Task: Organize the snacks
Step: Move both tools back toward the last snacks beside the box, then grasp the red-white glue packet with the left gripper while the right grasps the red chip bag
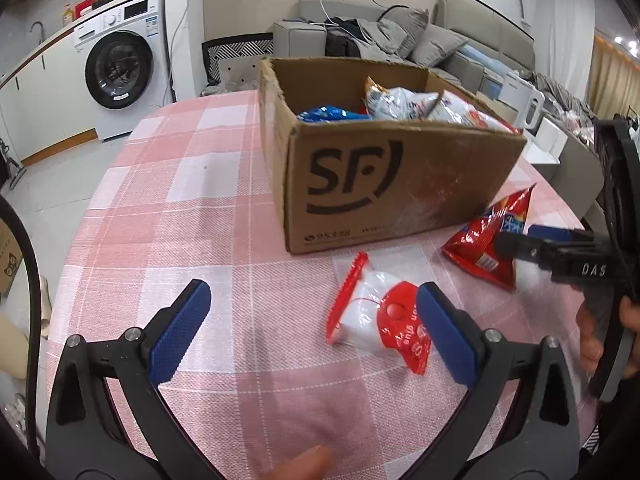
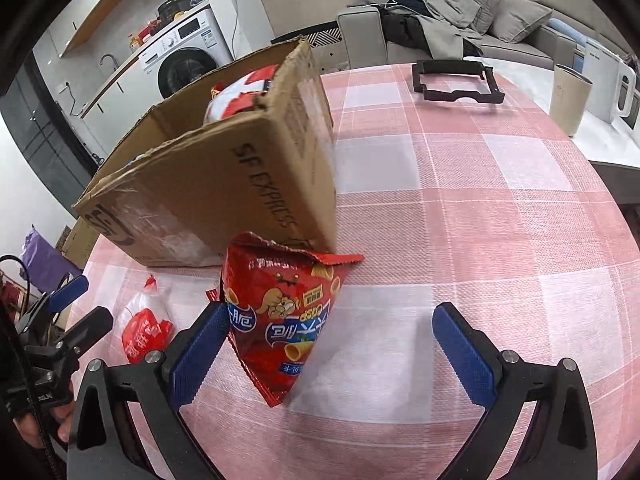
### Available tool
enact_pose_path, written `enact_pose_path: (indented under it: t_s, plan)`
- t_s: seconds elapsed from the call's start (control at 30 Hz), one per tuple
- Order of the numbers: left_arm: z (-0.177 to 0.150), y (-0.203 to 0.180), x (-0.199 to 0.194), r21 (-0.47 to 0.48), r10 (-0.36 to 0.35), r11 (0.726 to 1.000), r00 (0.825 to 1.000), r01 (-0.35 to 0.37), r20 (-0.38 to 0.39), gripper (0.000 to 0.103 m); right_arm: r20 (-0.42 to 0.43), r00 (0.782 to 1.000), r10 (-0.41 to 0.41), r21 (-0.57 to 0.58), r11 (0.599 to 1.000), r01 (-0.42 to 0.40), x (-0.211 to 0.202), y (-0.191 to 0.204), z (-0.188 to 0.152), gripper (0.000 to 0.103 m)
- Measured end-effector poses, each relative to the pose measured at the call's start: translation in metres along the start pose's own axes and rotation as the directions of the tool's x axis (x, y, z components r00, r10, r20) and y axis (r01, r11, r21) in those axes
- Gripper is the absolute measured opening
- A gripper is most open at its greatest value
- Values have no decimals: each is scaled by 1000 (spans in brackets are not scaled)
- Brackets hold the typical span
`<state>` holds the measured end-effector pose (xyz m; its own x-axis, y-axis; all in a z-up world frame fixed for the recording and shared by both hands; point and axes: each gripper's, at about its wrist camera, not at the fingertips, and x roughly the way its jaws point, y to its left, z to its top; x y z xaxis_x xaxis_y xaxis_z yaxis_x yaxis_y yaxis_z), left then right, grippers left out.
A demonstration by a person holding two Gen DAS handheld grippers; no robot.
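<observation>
Two snack bags lie on a pink checked tabletop [image 1: 192, 216] in front of an open cardboard box [image 1: 400, 184] that already holds several bags. The right claw [image 2: 332, 340] is spread wide, with a red crisp bag [image 2: 280, 320] lying between its fingers, nearer the left pad [image 2: 200, 352]. To grip well, it probably needs to slide further in and centre on the bag before closing, since the foil looks puffy and could slip. The left claw [image 1: 316, 328] is also spread wide and holds nothing. A small red and white packet [image 1: 376, 320] lies just beside its right pad [image 1: 448, 332]. The box wall stands close behind both bags, so each must be lifted over the rim. A black frame [image 2: 458, 82] and a beige cup [image 2: 568, 98] sit well apart at the far edge.
</observation>
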<state>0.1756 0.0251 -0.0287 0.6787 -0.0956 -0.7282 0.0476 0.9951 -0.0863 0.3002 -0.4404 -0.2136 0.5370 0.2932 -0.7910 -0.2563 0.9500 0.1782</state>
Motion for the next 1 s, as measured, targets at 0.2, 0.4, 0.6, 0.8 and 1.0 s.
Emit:
enact_pose_path:
  t_s: [0.2, 0.4, 0.6, 0.8, 1.0]
  plan:
    - [-5, -9, 5, 19, -20, 1000, 1000, 20, -18, 102, 3, 1000, -2, -45, 999, 2, -2, 6, -2, 103]
    - [-11, -21, 10, 42, -29, 999, 999, 31, -43, 102, -1, 1000, 25, -76, 997, -25, 4, 26, -3, 103]
    - [-15, -26, 14, 68, -19, 997, 998, 23, -53, 102, 14, 999, 36, -80, 996, -34, 8, 40, -1, 101]
    - [-15, -22, 18, 60, -33, 998, 997, 37, -65, 102, 4, 998, 56, -64, 996, -56, 14, 41, 2, 85]
    - [-16, -21, 22, 55, -78, 995, 993, 83, -88, 87, 10, 998, 63, -60, 996, -62, 13, 36, 1, 77]
